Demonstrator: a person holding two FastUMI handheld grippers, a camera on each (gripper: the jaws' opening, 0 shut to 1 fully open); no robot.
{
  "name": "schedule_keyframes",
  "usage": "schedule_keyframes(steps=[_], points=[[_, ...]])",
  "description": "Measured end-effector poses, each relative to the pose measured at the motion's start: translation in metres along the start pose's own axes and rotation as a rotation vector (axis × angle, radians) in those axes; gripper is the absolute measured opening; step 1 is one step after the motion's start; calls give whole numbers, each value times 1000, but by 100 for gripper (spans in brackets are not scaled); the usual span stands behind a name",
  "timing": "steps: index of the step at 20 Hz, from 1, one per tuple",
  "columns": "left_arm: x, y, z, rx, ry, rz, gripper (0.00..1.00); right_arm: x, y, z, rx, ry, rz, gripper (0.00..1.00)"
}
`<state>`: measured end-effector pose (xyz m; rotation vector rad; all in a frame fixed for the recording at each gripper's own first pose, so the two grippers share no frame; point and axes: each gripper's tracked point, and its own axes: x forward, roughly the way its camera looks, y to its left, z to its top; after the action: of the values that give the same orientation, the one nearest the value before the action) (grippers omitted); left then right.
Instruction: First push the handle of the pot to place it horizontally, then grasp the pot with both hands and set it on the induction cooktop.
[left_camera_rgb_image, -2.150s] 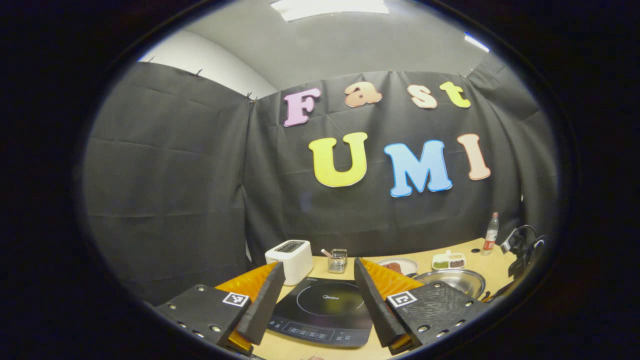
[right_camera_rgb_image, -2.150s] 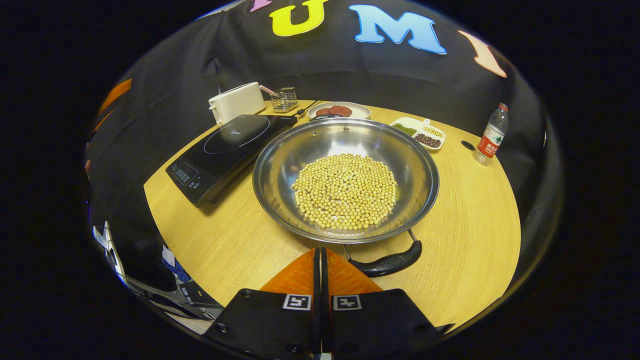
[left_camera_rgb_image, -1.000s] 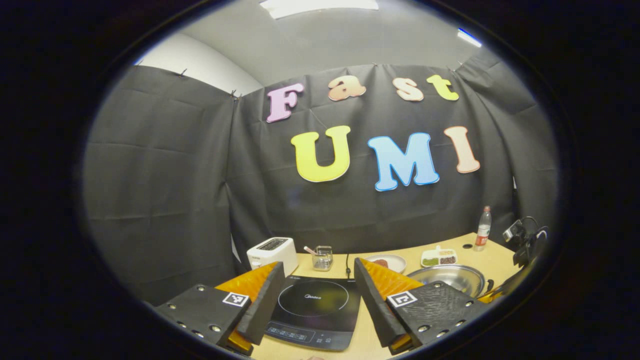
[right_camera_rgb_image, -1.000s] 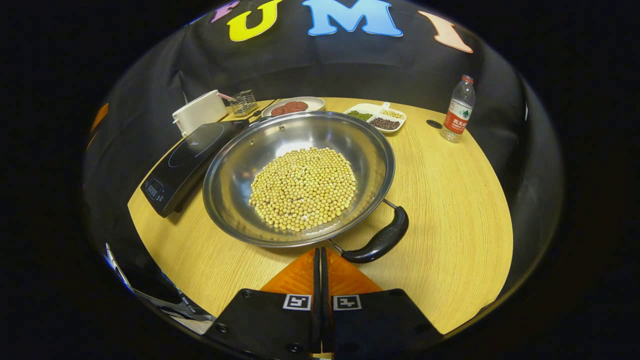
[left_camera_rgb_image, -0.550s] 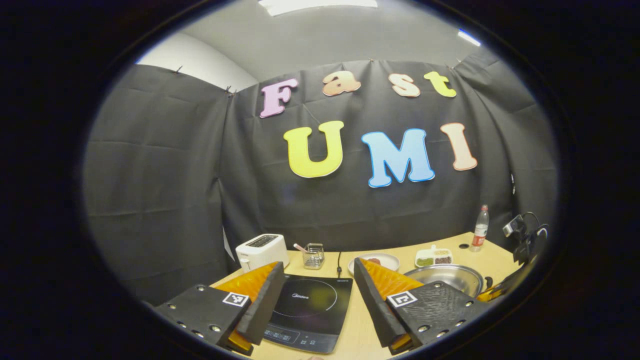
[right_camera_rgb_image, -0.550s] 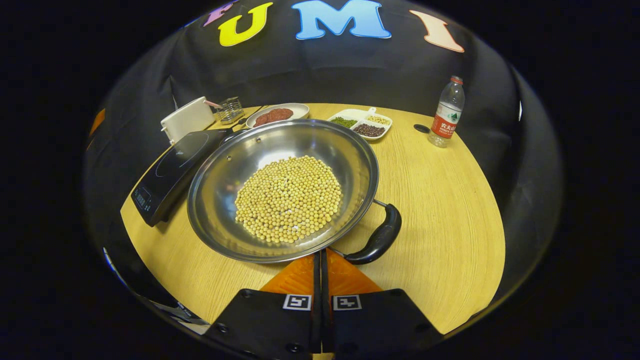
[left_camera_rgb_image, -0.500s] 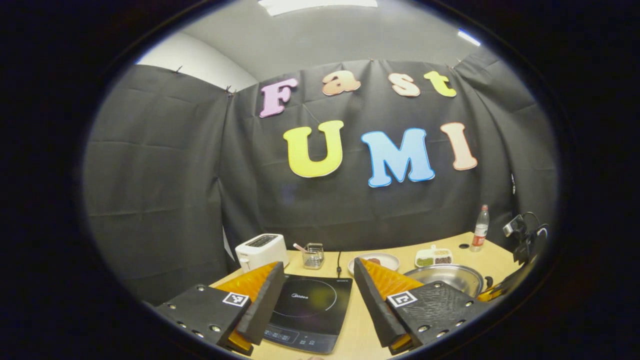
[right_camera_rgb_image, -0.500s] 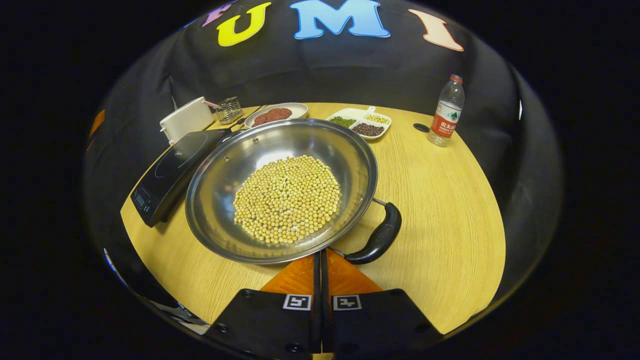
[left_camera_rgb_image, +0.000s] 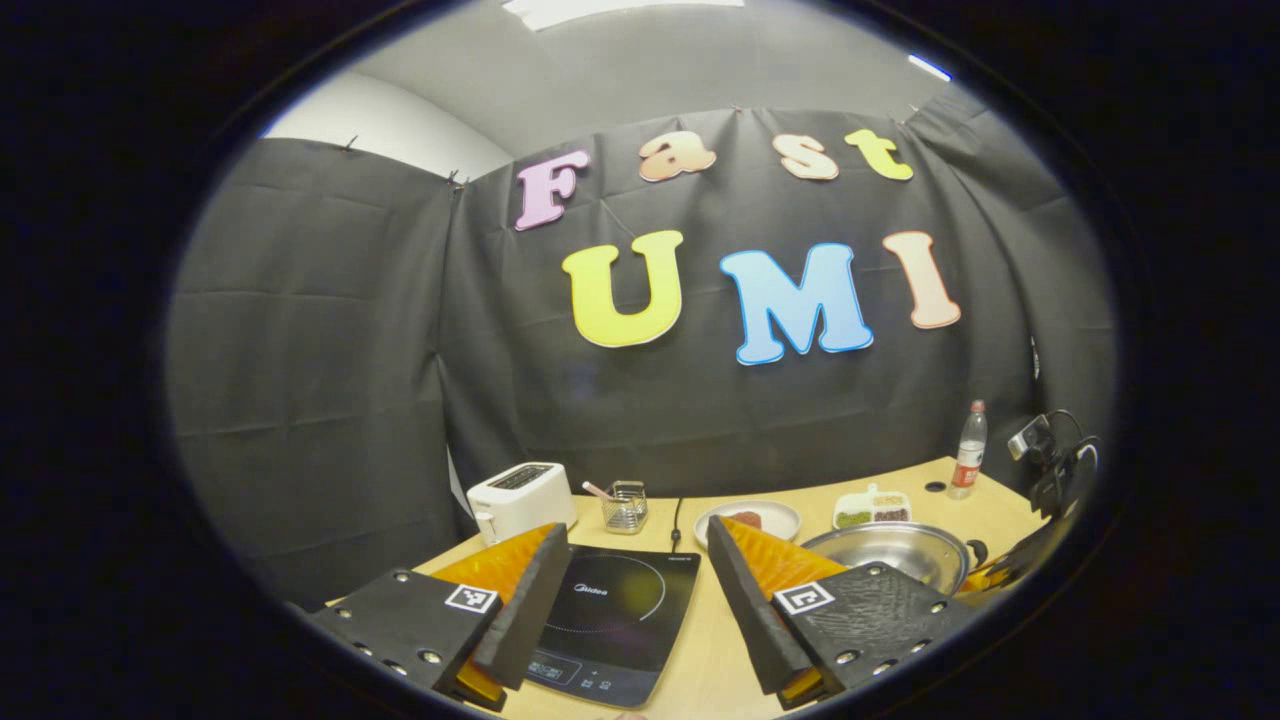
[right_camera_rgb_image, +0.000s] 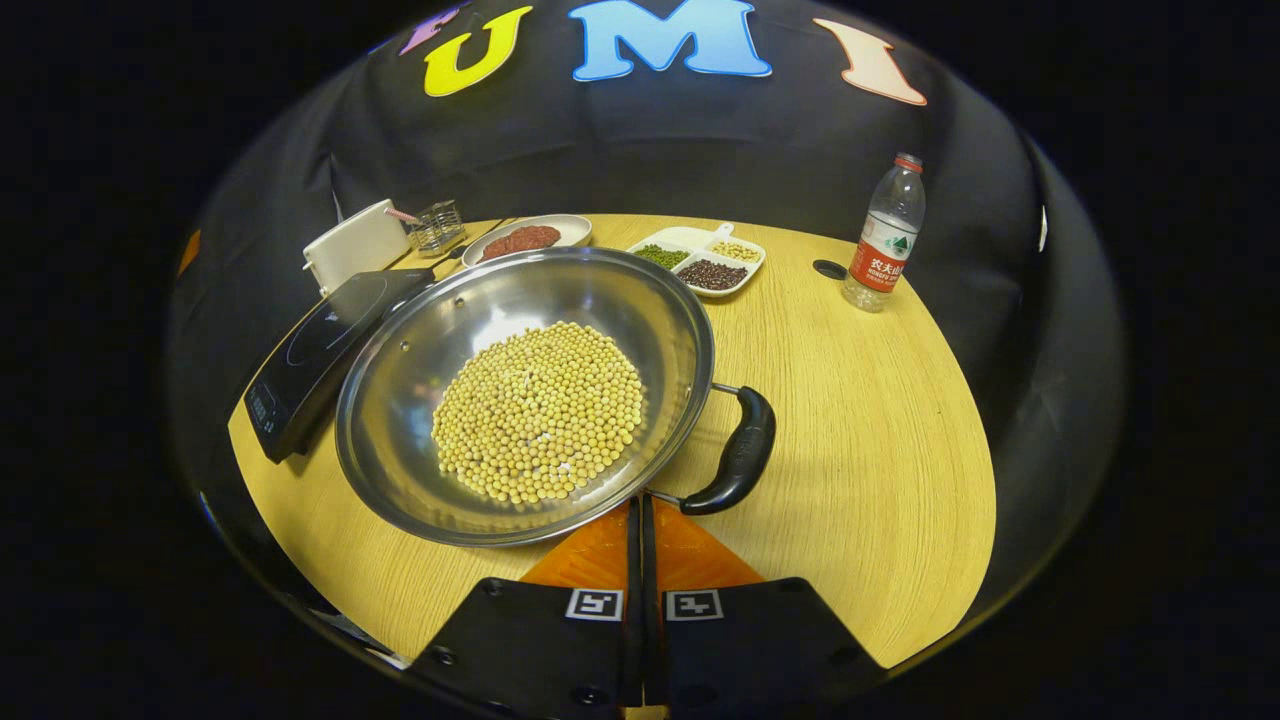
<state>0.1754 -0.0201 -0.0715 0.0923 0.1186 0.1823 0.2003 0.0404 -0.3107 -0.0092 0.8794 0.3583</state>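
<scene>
Both right gripper (right_camera_rgb_image: 641, 515) fingers pressed together touch the pot's handle (right_camera_rgb_image: 733, 462); left gripper (left_camera_rgb_image: 632, 585) gapes.

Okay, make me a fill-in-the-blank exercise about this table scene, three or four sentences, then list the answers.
1. The round steel pot holds a heap of yellow ____.
2. The black induction cooktop lies on the pot's ____ side in the right gripper view.
3. The right gripper has its fingers ____.
4. The left gripper has its fingers ____.

Answers: beans; left; shut; open
</scene>
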Motion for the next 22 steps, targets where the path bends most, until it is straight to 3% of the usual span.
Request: schedule_keyframes(steps=[10, 16, 20, 21, 22], points=[[-2, -21, -14, 11, 34, 35, 84, 17, -16, 16, 58, -41, 8, 2], [15, -35, -24, -3, 60, -28, 84, -1, -23, 16, 56, -73, -32, 2], [40, -46, -30, -1, 59, -98, 83, -25, -24, 36, 94, -174, -72, 4], [48, -47, -30, -4, 53, -118, 82, -33, -19, 41, 107, -198, -68, 6], [55, -49, -29, -7, 50, -137, 82, -36, -19, 46, 110, -219, -78, 33]])
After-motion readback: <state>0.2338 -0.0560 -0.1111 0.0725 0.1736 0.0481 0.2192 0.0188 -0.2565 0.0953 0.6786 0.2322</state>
